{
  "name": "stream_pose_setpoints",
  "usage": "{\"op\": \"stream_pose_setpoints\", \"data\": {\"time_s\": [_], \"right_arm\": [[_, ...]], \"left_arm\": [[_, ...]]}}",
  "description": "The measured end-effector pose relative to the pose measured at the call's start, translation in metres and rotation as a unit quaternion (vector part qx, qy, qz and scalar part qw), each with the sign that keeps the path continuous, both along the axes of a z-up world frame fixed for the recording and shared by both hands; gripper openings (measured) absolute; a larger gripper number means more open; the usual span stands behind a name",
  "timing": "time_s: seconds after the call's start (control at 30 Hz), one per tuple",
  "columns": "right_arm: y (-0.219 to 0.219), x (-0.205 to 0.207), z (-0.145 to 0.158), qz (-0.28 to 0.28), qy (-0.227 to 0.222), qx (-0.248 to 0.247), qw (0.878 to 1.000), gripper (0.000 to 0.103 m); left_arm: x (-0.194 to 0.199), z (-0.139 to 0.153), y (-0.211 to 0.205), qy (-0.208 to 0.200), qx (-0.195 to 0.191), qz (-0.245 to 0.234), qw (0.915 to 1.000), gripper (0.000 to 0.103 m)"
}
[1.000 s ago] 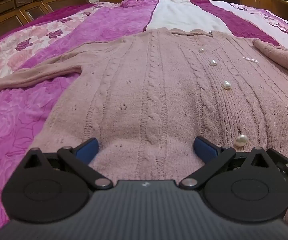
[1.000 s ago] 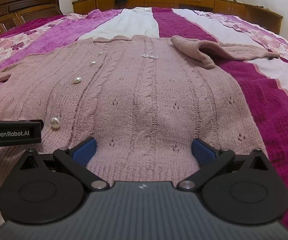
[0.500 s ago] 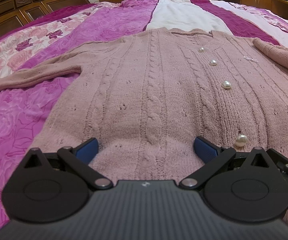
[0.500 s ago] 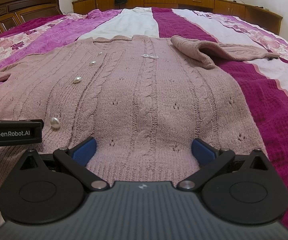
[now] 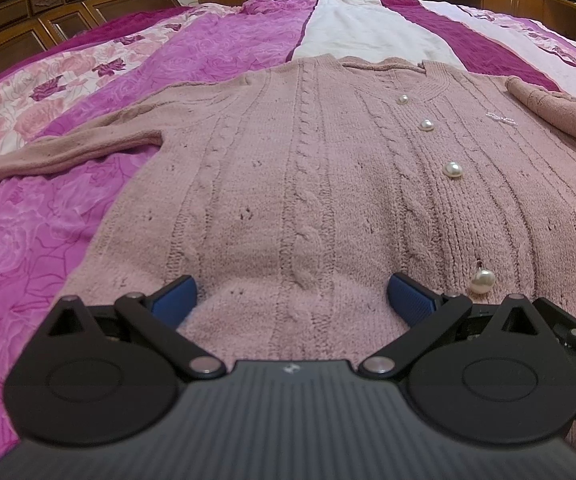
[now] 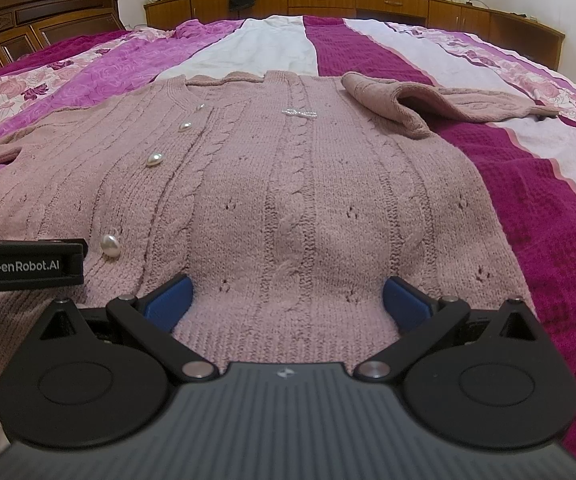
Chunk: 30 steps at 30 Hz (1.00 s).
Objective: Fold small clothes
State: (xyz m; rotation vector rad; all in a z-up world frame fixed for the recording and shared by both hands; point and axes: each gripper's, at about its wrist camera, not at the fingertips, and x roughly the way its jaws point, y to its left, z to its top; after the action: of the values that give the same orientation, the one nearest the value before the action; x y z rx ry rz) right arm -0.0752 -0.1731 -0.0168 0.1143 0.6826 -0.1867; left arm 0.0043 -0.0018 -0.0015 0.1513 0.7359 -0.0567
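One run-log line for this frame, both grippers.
left gripper: open, at hem | right gripper: open, at hem | pink cardigan: flat on bedspread, unfolded | right sleeve: bent over

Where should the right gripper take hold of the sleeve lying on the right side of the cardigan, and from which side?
Probably at the sleeve cuff, the open end lying on the cardigan near its shoulder. The cuff mouth gapes toward the camera with a raised edge, so the open right gripper could slide one finger under that lip, coming from the hem side.
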Motion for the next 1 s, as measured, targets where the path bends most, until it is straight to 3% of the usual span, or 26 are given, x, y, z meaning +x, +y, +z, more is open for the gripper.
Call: {"op": "stream_pose_setpoints", "data": {"time_s": [1.0], "right_arm": [[0.0011,0.0002,-0.0005,0.000,0.002,-0.002,1.000,0.103]], "left_arm": [[0.0023,0.0031,0.0008,0.005,-0.001,-0.002,1.0000,0.103]]}}
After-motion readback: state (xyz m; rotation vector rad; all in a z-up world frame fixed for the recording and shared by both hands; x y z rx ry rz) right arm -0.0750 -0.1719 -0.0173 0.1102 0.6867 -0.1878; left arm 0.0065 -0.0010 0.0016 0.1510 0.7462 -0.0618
